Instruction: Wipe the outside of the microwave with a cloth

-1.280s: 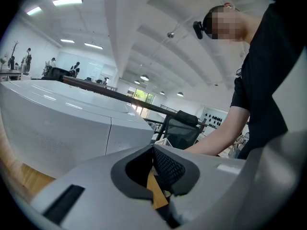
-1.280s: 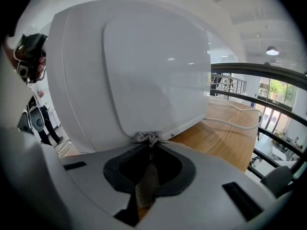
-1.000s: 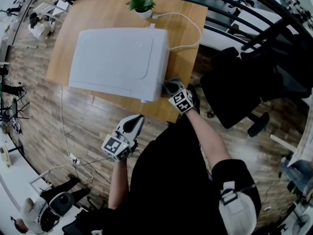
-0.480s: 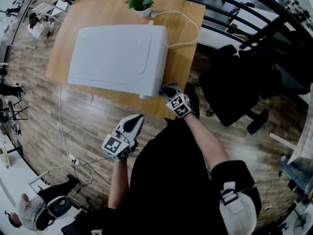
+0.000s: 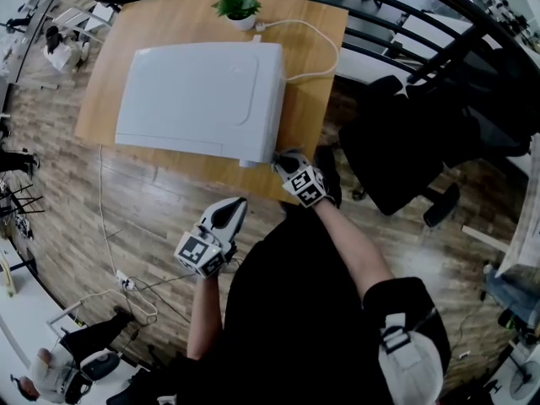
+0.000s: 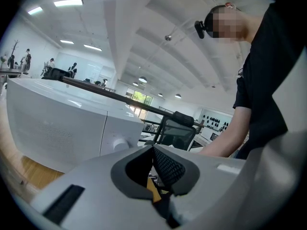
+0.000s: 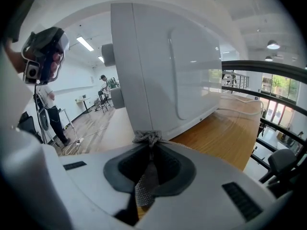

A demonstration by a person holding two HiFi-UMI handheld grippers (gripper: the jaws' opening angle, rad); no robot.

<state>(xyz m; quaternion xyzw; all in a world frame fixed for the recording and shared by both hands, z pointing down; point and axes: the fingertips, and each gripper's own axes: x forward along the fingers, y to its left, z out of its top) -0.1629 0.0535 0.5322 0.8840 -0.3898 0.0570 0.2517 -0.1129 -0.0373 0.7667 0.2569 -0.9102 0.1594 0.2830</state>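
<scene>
You stand on a wood-plank floor (image 5: 143, 209) at a light wooden table (image 5: 308, 108). A black office chair (image 5: 405, 154) sits to your right. Strip lights (image 6: 67, 3) line the white ceiling (image 6: 144, 18).

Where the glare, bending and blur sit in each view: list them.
Head view: fisheye bends the table edges; the microwave top is evenly lit, no hard shadow. Left gripper view: black corners, bright ceiling strips, a mosaic patch top right. Right gripper view: soft light streaks on the microwave's side; the cloth in the right gripper is sharp.
</scene>
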